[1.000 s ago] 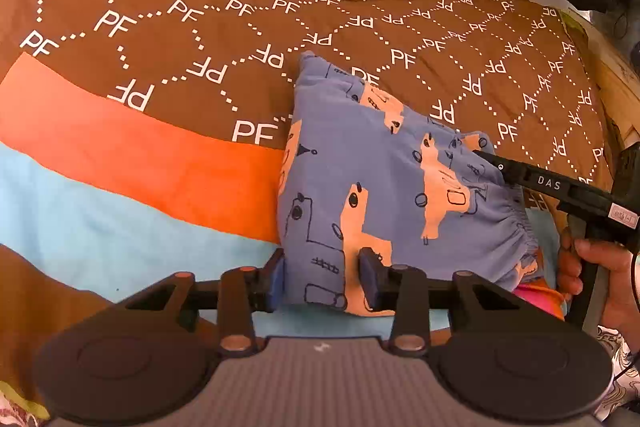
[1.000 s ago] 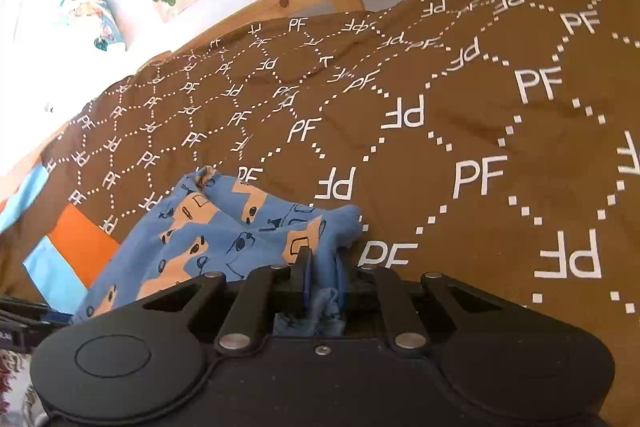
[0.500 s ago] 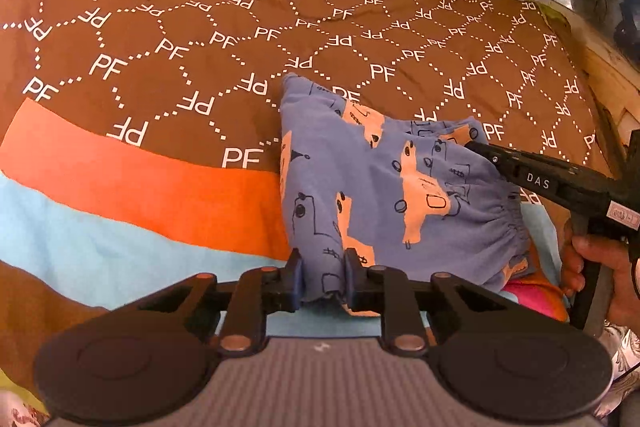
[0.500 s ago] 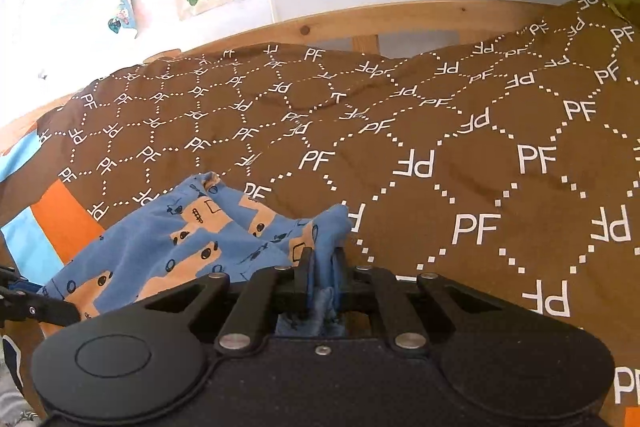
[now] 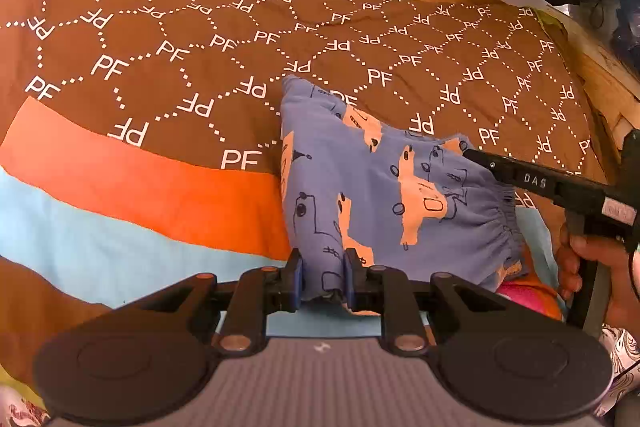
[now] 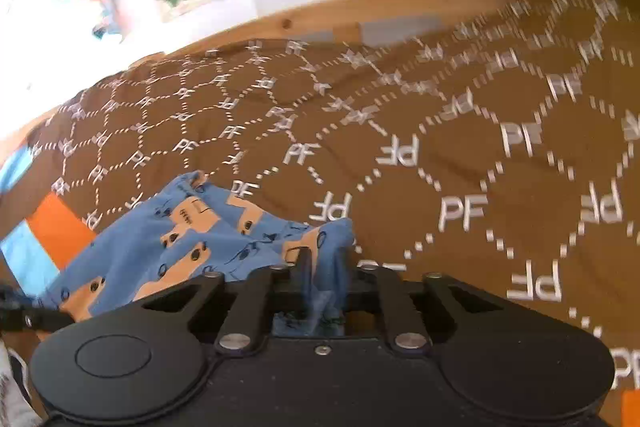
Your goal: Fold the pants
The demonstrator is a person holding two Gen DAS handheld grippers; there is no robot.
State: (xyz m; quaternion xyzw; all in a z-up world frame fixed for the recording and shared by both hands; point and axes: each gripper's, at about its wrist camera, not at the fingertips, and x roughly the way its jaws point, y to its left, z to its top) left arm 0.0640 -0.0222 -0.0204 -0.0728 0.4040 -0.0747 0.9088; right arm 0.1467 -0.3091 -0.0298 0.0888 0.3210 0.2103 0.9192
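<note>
Looking along the left gripper (image 5: 323,277), its fingers pinch the near hem of the one pair of pants (image 5: 384,187), which stretch away toward the far edge of the bed (image 5: 140,59). Looking along the right gripper (image 6: 325,277), it squeezes the waistband end. Both grippers hold cloth, two in all.

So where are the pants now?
The pants lie on the brown bedspread, right of its orange stripe, held between both grippers' fingers.
</note>
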